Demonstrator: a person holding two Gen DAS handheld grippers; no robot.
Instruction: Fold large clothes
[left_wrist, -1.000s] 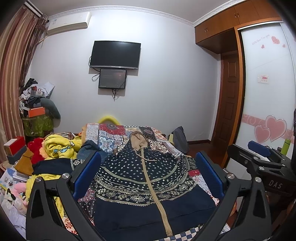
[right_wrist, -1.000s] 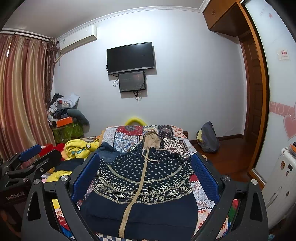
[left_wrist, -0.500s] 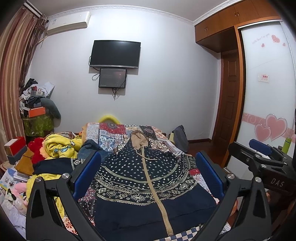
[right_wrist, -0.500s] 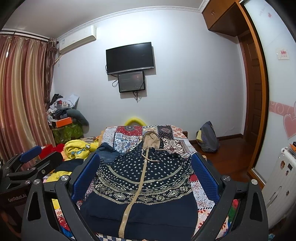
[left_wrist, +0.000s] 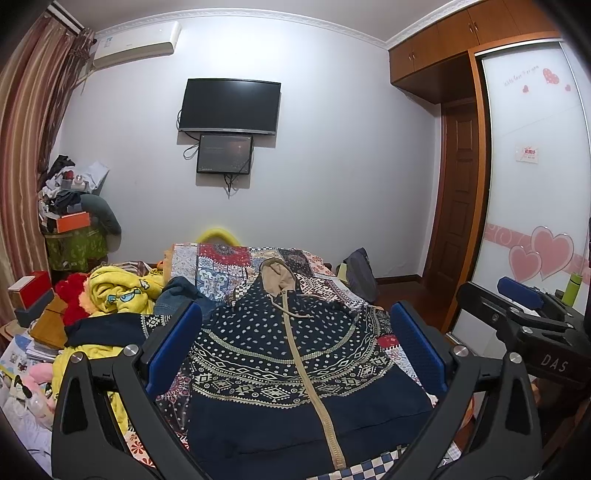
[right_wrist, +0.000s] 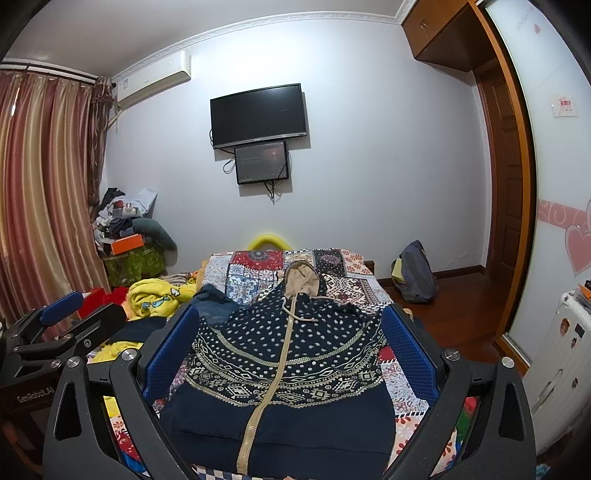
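Hovering above the bed's (left_wrist: 229, 266) near edge, I held my left gripper (left_wrist: 295, 347) and right gripper (right_wrist: 291, 347) spread wide and empty over the zipped hoodie (right_wrist: 288, 354) lying flat on the quilt.

White wall (left_wrist: 332, 184), television (left_wrist: 229, 105), seemingly striped curtains (right_wrist: 44, 192).

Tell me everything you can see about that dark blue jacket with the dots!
The hooded jacket lies flat and face up on the patchwork bedspread, hood pointing toward the far wall. It is navy, with pale dots and patterned bands across the chest, a plain hem, a tan zipper closed down the middle, tan hood lining and drawstrings. Nothing grips it.
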